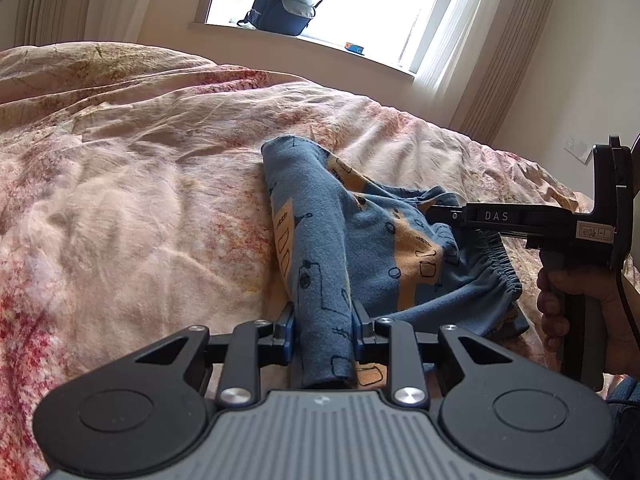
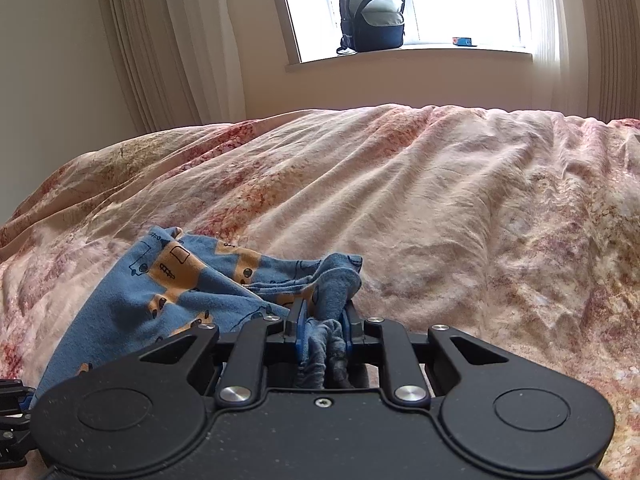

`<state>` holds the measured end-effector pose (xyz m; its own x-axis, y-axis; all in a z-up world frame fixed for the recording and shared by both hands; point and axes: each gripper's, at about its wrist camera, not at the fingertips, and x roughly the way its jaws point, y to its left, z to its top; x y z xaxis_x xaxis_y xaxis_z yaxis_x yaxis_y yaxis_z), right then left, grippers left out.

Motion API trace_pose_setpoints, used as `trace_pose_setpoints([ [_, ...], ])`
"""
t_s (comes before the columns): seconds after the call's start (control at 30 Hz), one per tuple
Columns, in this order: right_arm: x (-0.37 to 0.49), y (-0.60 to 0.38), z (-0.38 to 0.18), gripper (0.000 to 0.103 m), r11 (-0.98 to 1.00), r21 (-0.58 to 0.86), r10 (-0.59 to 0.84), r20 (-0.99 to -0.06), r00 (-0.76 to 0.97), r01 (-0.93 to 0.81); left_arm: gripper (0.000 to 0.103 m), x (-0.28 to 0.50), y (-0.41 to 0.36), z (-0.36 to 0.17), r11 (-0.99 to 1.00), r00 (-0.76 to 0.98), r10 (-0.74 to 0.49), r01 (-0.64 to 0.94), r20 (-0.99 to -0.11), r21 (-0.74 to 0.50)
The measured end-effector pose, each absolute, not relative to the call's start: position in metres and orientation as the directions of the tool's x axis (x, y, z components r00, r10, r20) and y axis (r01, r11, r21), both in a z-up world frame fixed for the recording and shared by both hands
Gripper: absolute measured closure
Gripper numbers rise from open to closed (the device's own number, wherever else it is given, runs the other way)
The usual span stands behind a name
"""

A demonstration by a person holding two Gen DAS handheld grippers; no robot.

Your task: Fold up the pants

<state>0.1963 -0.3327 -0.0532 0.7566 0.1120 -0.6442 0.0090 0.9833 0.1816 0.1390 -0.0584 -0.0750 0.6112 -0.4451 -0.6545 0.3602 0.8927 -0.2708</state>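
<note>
- Closest to the left wrist camera, the left gripper [image 1: 323, 330] points forward and downward over the bed, its blue-padded jaws pinching a rolled, tube-like leg of the pants [image 1: 320, 248]; the fabric fills the gap between the pads and runs on back under the gripper body
- From that grip the leg stretches away across the bedspread [image 1: 132, 184] to a rounded folded end, with the rest of the garment fanning out to its right
- Pants are blue with orange patches and dark outlined drawings; their gathered elastic waistband [image 1: 494, 276] lies on the right, near the other tool
- Right gripper [image 1: 434, 213] comes in from the right edge of the left wrist view, held level and sideways, its tip buried in the bunched cloth above the waistband
- A hand [image 1: 560, 304] wraps the grey handle of that tool, fingers curled round it, at the frame's right edge
- Seen from the right wrist camera, the right gripper [image 2: 323, 320] is pressed together on a crumpled wad of waistband cloth [image 2: 324, 344], with a loose flap rising just beyond the pads
- Remaining cloth spreads left of that gripper toward the left tool, a corner of which shows at the lower left edge [image 2: 14, 420]
- Behind the bed, a dark backpack [image 2: 372, 16] stands on the window sill [image 2: 420, 56]
</note>
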Motion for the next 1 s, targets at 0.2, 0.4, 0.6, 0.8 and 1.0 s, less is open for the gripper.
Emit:
trace_pose_setpoints([
  [0.2,0.194,-0.33,-0.05,0.086,0.988,0.154,0.091,-0.639,0.764,0.01,0.075,0.138,-0.06,-0.076,0.891,0.619,-0.446,0.374,-0.646,-0.257],
  [0.4,0.182,-0.324,-0.037,0.09,0.992,0.129,0.076,-0.604,0.794,0.003,0.079,0.134,-0.059,-0.072,0.89,0.628,-0.451,0.374,-0.635,-0.261],
  [0.6,0.164,-0.323,-0.02,0.091,0.986,0.167,0.08,-0.568,0.819,0.02,0.08,0.116,-0.053,-0.056,0.881,0.64,-0.472,0.365,-0.606,-0.3],
  [0.8,0.136,-0.319,-0.002,0.092,0.975,0.219,0.078,-0.538,0.839,0.049,0.081,0.09,-0.054,-0.039,0.896,0.667,-0.443,0.351,-0.599,-0.273],
  [1.0,0.116,-0.315,0.007,0.092,0.973,0.229,0.097,-0.535,0.84,0.034,0.081,0.056,-0.055,-0.031,0.913,0.688,-0.408,0.324,-0.6,-0.25],
])
